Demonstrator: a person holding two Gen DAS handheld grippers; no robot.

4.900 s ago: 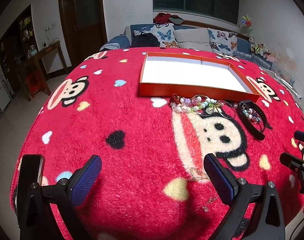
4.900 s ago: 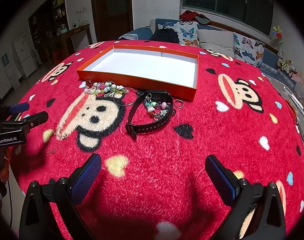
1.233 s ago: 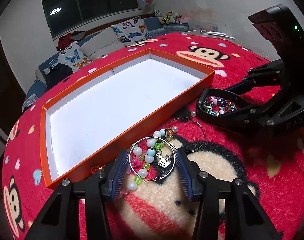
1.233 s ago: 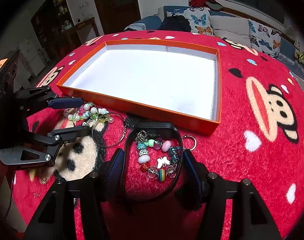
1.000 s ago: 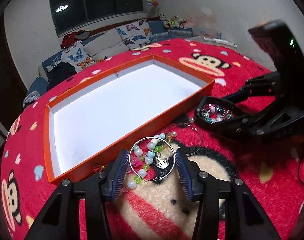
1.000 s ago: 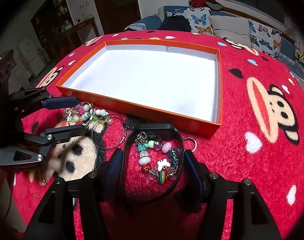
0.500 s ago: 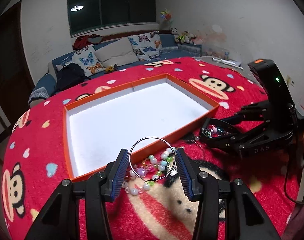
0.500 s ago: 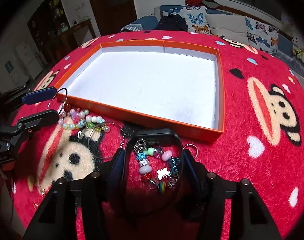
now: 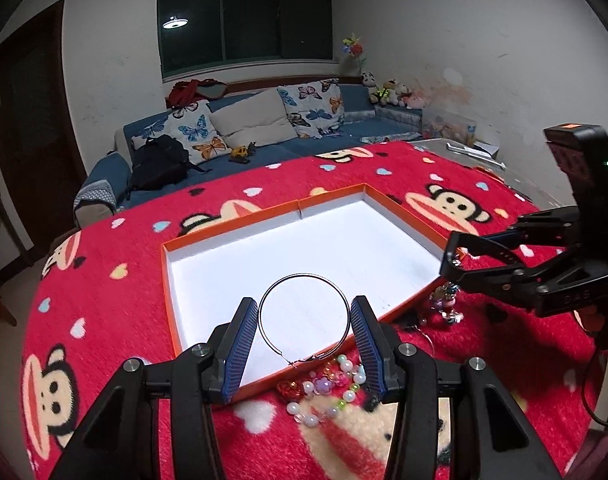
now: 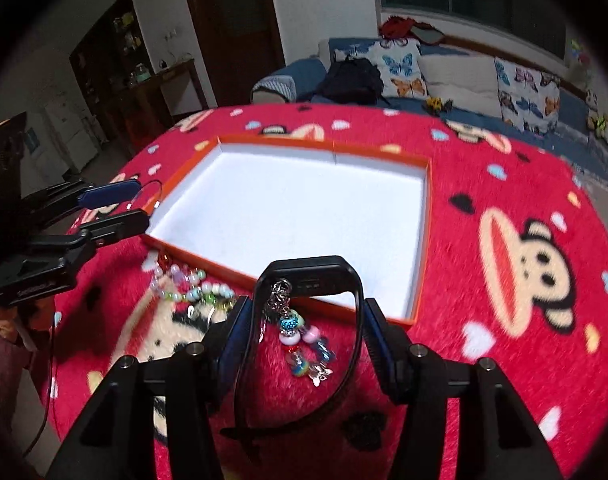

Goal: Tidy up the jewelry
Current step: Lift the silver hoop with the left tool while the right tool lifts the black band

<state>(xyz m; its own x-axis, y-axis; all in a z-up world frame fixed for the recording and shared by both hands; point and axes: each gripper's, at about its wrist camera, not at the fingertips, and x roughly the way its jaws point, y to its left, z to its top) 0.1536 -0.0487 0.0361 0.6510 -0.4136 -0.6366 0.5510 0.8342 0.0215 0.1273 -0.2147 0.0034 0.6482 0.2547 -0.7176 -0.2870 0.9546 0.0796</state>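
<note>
My left gripper [image 9: 304,330] is shut on a thin silver hoop [image 9: 304,280] and holds it above the near left corner of the orange tray [image 9: 168,280] with a white floor. My right gripper [image 10: 305,326] is shut on a black wristband [image 10: 307,266], lifted above the tray's near edge [image 10: 315,300]; a beaded charm bracelet [image 10: 300,336] hangs from the band. Loose pearl and coloured beads [image 9: 327,384] lie on the blanket below the left gripper. The left gripper also shows in the right wrist view [image 10: 120,206], and the right gripper in the left wrist view [image 9: 463,258].
A red monkey-print blanket [image 9: 104,312] covers the round table. A blue sofa [image 9: 264,140] with butterfly pillows and a black backpack [image 9: 160,160] stands behind it. A dark door [image 10: 232,28] and a wooden cabinet are at the left.
Both grippers rose from the blanket. The left lifted the silver hoop free of the beads toward the tray. The right lifted the black band with the charm bracelet dangling.
</note>
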